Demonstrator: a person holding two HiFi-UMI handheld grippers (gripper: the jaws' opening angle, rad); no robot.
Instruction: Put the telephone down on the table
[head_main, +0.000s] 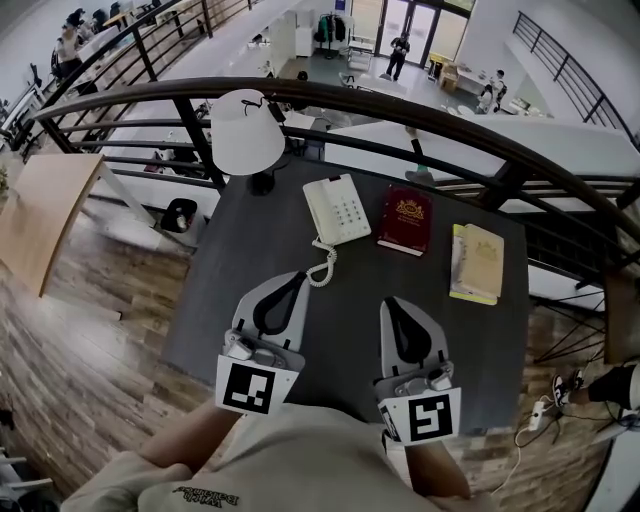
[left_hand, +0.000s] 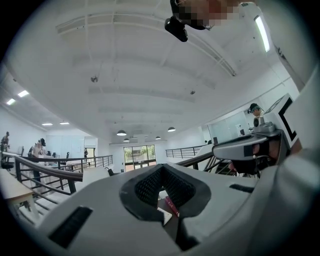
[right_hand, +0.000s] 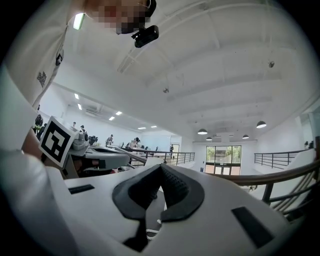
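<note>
The white telephone (head_main: 337, 208) lies on the dark table (head_main: 250, 260), its handset resting on its left side and its coiled cord (head_main: 325, 265) trailing toward me. My left gripper (head_main: 296, 277) hovers just short of the cord's end, its jaws shut and empty. My right gripper (head_main: 391, 302) is level beside it to the right, also shut on nothing. In the left gripper view the closed jaws (left_hand: 161, 168) frame a sliver of the phone (left_hand: 163, 215) and a red book (left_hand: 171, 206). In the right gripper view the closed jaws (right_hand: 161, 167) show a bit of cord (right_hand: 152, 231) below.
A red book (head_main: 405, 220) lies right of the phone, and a cream book (head_main: 476, 262) sits near the table's right edge. A white lamp (head_main: 248, 130) stands at the back left corner. A black railing (head_main: 420, 110) curves behind the table, with a drop beyond it.
</note>
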